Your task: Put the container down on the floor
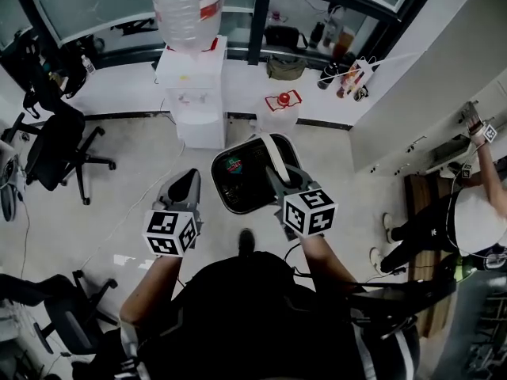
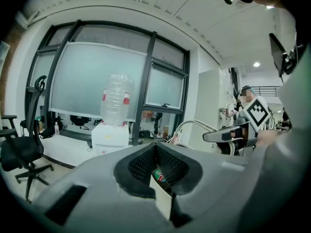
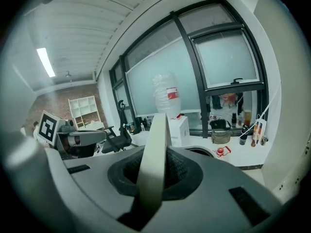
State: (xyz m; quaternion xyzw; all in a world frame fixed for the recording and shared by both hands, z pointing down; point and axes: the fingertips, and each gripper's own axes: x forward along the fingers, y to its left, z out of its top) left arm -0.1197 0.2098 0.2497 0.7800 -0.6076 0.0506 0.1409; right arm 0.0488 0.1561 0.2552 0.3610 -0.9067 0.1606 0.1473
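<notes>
Cream strap handle [image 3: 153,169] is clamped in the nearly closed right gripper [image 1: 283,182], so the round black plastic container [image 1: 245,188] hangs above the pale tiled floor [image 1: 135,180]. It seems light, rigid and prone to swinging, so the handle is the best hold. Beside it, the left gripper [image 1: 190,180] pinches a small cream slip [image 2: 163,198].

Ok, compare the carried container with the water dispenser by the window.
The container is dark inside with a pale rim; the water dispenser is white. The container hangs above the floor by its handle in the right gripper; the water dispenser stands on the floor. The water dispenser bears a clear bottle; the container bears nothing. Both are upright.
</notes>
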